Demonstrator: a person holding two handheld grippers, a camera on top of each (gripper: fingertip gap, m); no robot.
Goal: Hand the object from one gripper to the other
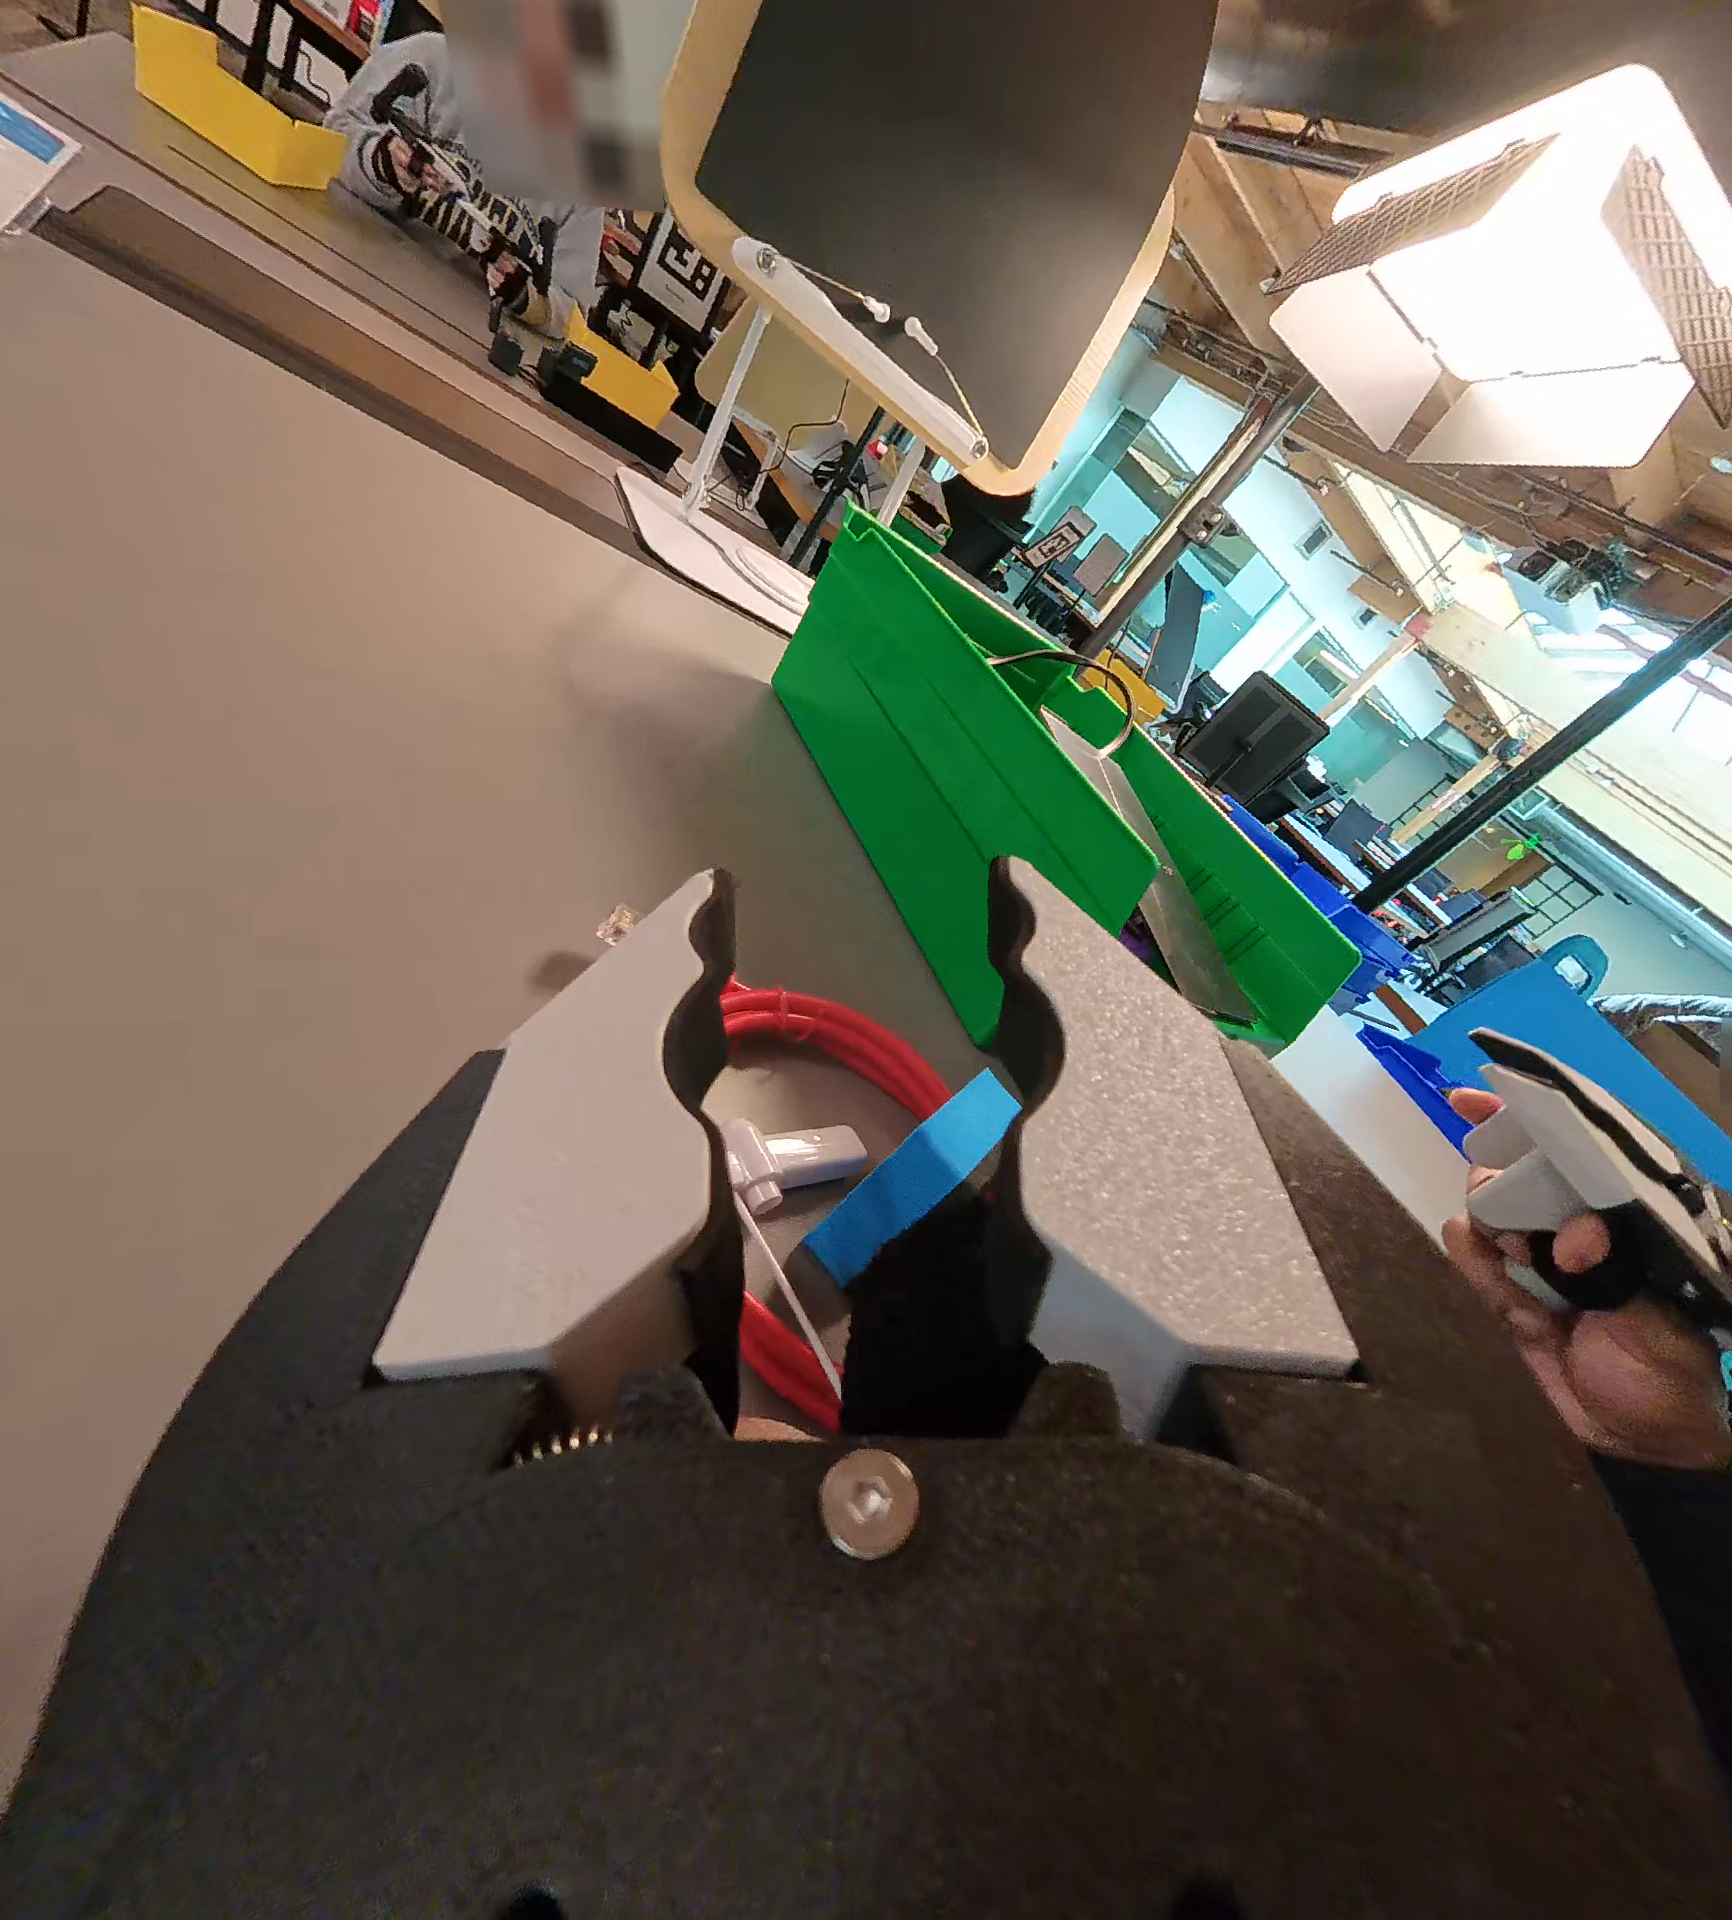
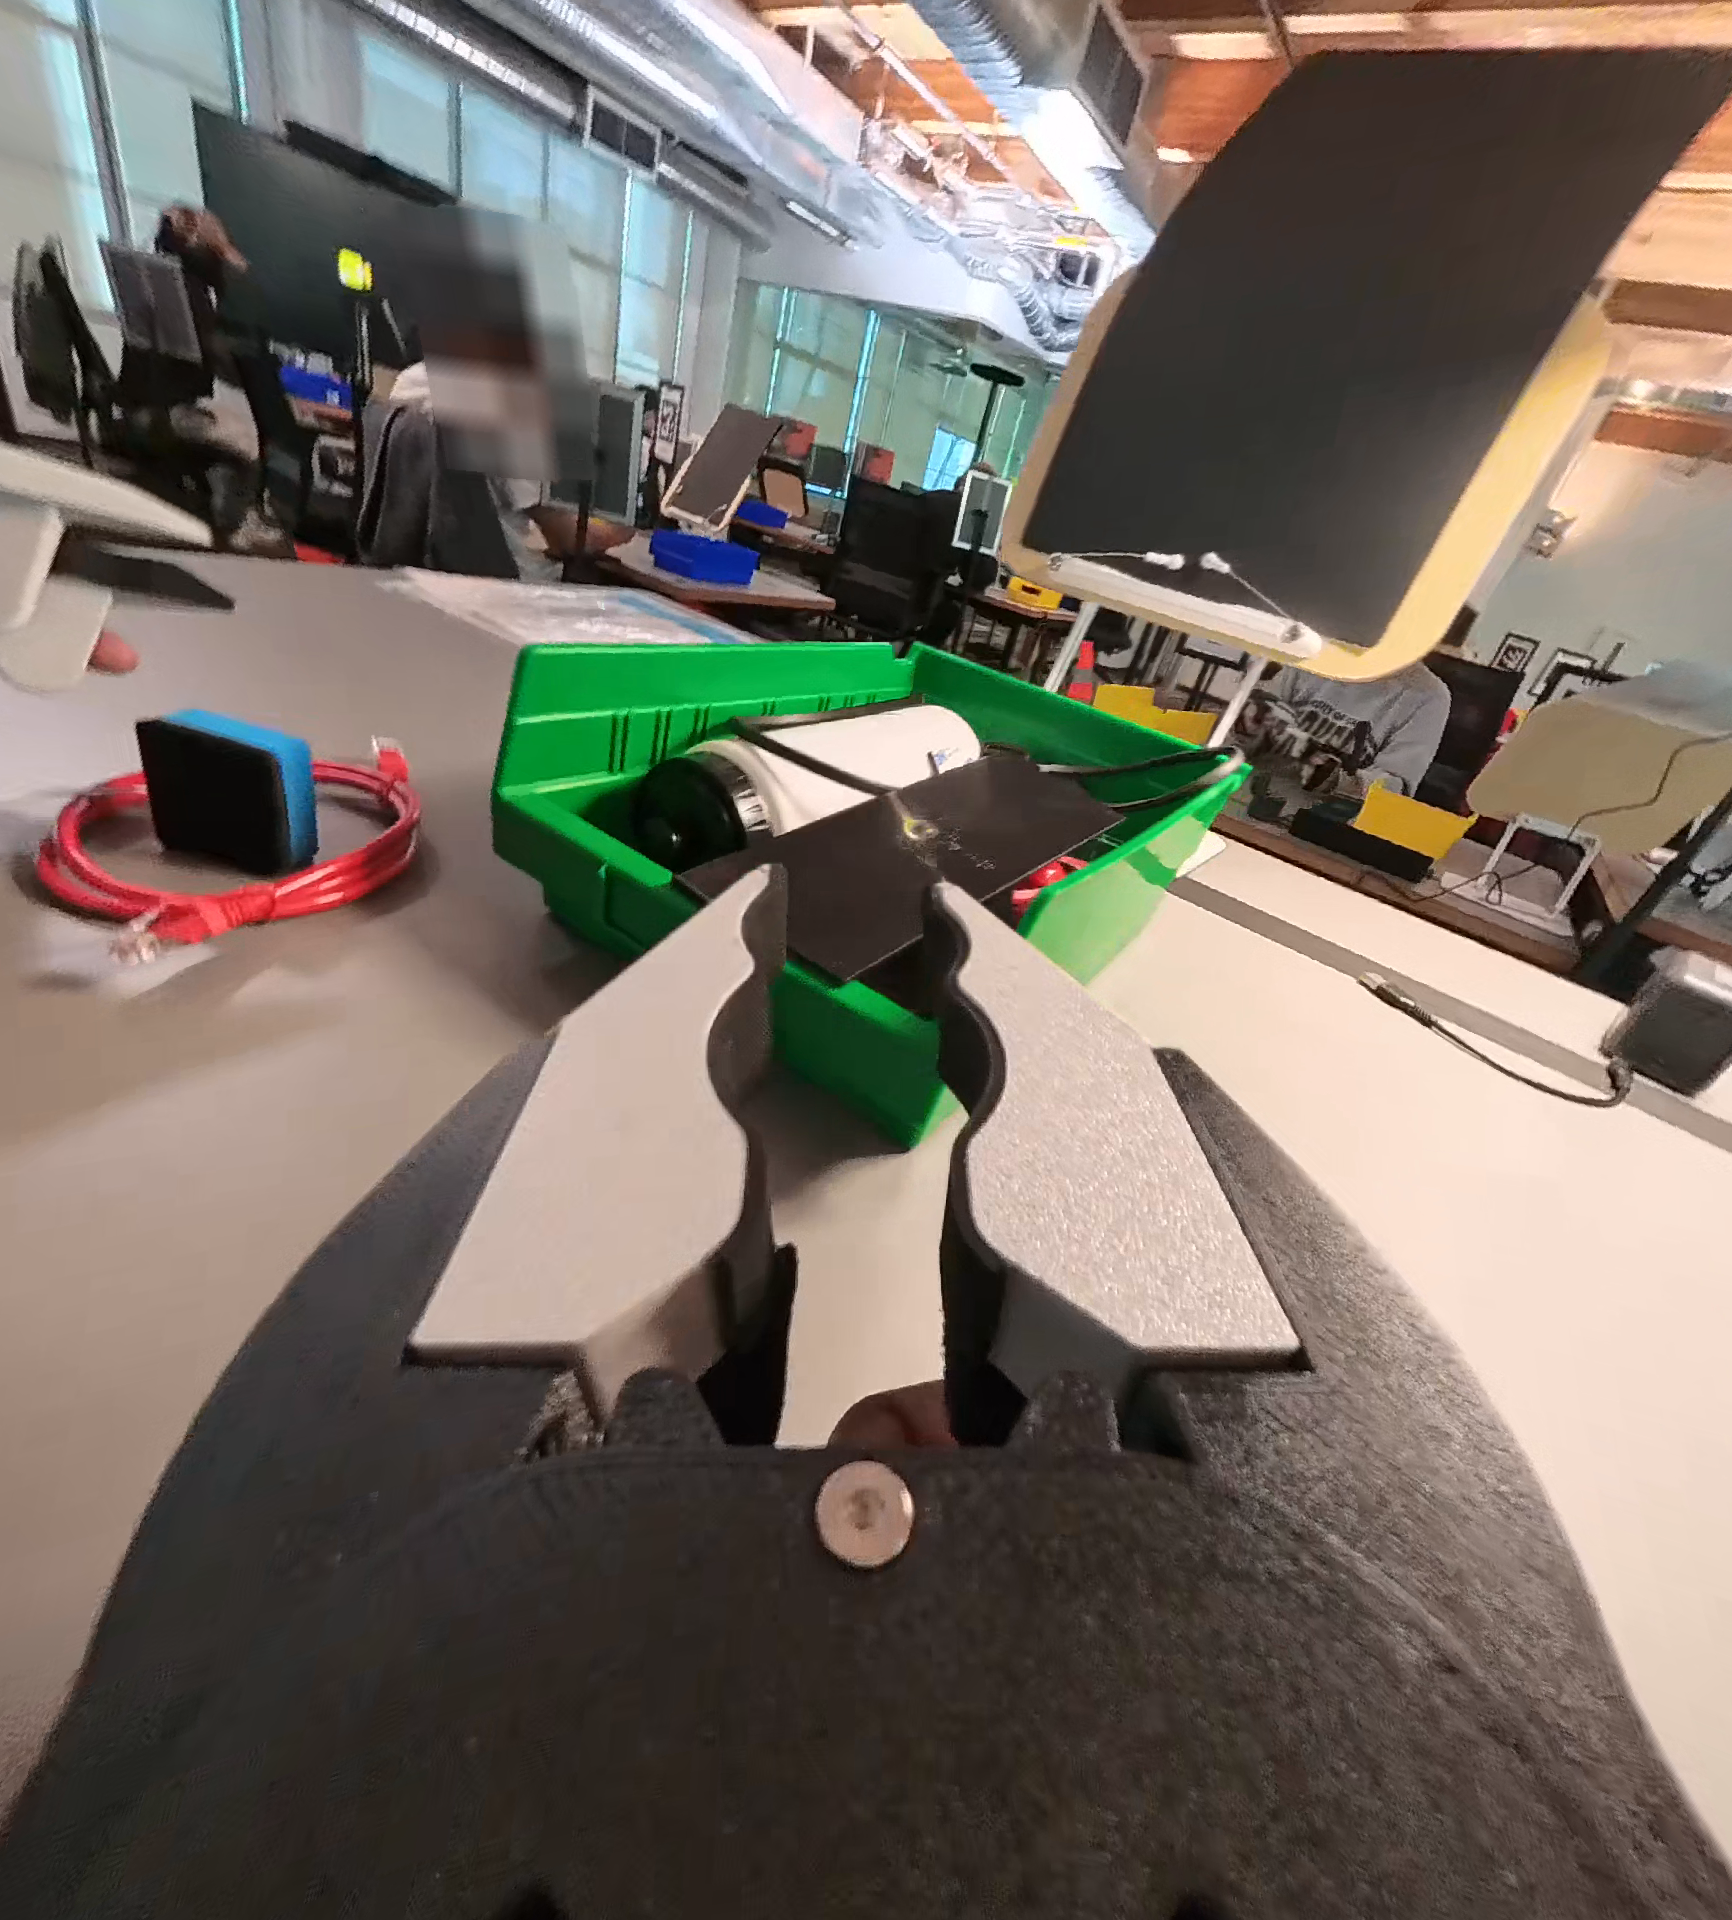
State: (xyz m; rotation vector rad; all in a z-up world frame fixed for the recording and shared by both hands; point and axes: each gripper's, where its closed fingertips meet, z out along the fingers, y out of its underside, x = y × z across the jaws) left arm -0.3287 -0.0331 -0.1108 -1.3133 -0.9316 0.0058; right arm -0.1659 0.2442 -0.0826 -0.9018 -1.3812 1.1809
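Observation:
A blue and black eraser block [image 2: 223, 795] stands on the grey table inside a coil of red cable [image 2: 238, 894]. My left gripper [image 1: 862, 883] is open and hovers just above and to the left of the block, not touching it; the block [image 1: 909, 1169] and the cable [image 1: 841, 1029] show between its fingers. The left gripper also shows in the right wrist view [image 2: 145, 582]. My right gripper [image 2: 857, 888] is open and empty, in front of the green bin [image 2: 633, 707]. It shows at the right edge of the left wrist view [image 1: 1480, 1091], held by a hand.
The green bin [image 1: 945, 779] holds a white roll [image 2: 841, 758] and a black sheet [image 2: 945, 842]. A small white plastic piece [image 1: 800, 1153] lies inside the cable coil. A dark panel on a white stand [image 2: 1361, 343] rises behind the bin. A grey cube with a cord [image 2: 1688, 1023] sits at the right. Across from one pair of fingers to the other is roughly 35 centimetres.

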